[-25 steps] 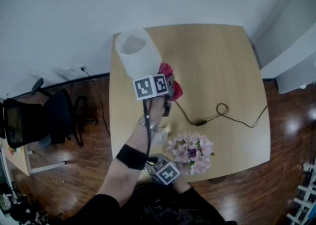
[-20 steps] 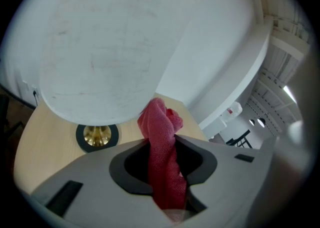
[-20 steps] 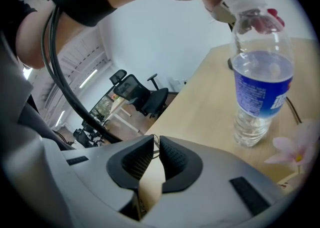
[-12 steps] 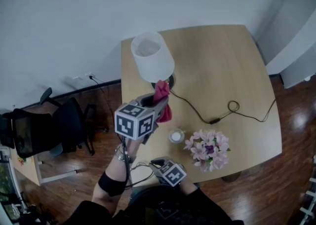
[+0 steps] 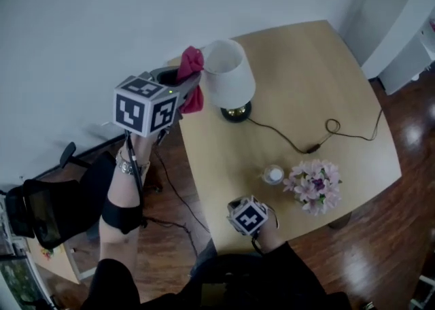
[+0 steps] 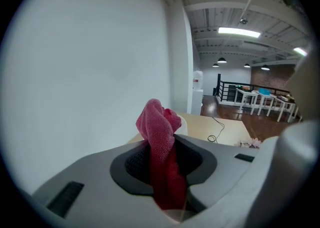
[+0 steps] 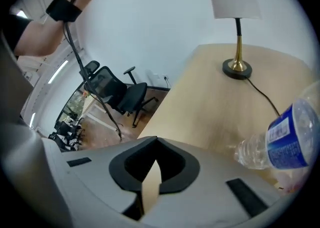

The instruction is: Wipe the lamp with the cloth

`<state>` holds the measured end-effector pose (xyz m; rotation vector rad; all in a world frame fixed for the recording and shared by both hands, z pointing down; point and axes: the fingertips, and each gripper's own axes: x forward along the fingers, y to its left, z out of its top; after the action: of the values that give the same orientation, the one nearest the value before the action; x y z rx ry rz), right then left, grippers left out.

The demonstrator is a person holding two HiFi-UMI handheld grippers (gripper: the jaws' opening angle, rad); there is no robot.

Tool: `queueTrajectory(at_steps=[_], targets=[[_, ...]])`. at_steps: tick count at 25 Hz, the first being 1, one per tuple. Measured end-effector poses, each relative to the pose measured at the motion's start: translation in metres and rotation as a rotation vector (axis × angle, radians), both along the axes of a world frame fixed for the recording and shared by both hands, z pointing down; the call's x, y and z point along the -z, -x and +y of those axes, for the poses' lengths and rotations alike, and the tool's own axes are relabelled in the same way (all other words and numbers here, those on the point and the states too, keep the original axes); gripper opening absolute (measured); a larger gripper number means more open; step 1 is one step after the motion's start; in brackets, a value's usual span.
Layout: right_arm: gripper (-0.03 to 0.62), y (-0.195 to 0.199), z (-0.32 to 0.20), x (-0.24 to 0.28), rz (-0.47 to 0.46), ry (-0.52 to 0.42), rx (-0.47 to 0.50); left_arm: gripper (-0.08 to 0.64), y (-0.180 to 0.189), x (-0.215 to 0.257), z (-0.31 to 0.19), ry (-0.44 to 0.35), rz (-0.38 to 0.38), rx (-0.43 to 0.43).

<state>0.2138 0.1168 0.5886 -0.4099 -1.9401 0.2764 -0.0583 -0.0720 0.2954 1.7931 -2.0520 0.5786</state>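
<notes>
The left gripper (image 5: 182,84) is pinching the red cloth (image 5: 192,65), hovering just left of the lamp (image 5: 230,76) shade, nearer than the right gripper (image 5: 238,205), whose jaws have just been closing, empty.

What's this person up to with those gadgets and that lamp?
A person is working with a hand-held gripper in each hand at a wooden table. The left gripper is clamped on a red cloth and holds it up beside the white shade of the lamp; the cloth seems just short of touching it. The right gripper is shut and empty, low by the table's near edge, next to a plastic bottle and some pink flowers.
</notes>
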Motion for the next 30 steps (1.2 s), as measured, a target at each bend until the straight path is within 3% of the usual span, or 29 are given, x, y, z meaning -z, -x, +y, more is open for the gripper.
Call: queueTrajectory(at_steps=[6,9,13,16,21,26,30], targets=[[0.002,0.031,0.01,-0.007,0.042,-0.067,-0.08,0.117,0.018,-0.003,-0.016,0.084,-0.039,-0.186],[0.002,0.036,0.02,-0.002,0.082,-0.05,-0.127,0.117,0.021,0.006,-0.019,0.084,-0.047,-0.24],[0.002,0.026,0.039,0.014,0.062,-0.036,-0.15,0.117,0.018,0.021,-0.023,0.103,-0.08,-0.288],[0.002,0.022,0.035,0.021,0.022,-0.066,-0.166,0.116,0.021,0.026,-0.035,0.181,-0.105,-0.321],[0.002,0.017,0.035,0.021,0.027,-0.035,-0.243,0.116,0.022,0.017,-0.057,0.288,-0.084,-0.387],[0.002,0.038,0.024,0.016,0.04,-0.046,-0.373,0.117,0.038,0.001,-0.077,0.365,-0.164,-0.574],[0.002,0.07,0.013,0.003,0.06,-0.02,-0.54,0.117,0.048,-0.011,-0.085,0.386,-0.223,-0.782]])
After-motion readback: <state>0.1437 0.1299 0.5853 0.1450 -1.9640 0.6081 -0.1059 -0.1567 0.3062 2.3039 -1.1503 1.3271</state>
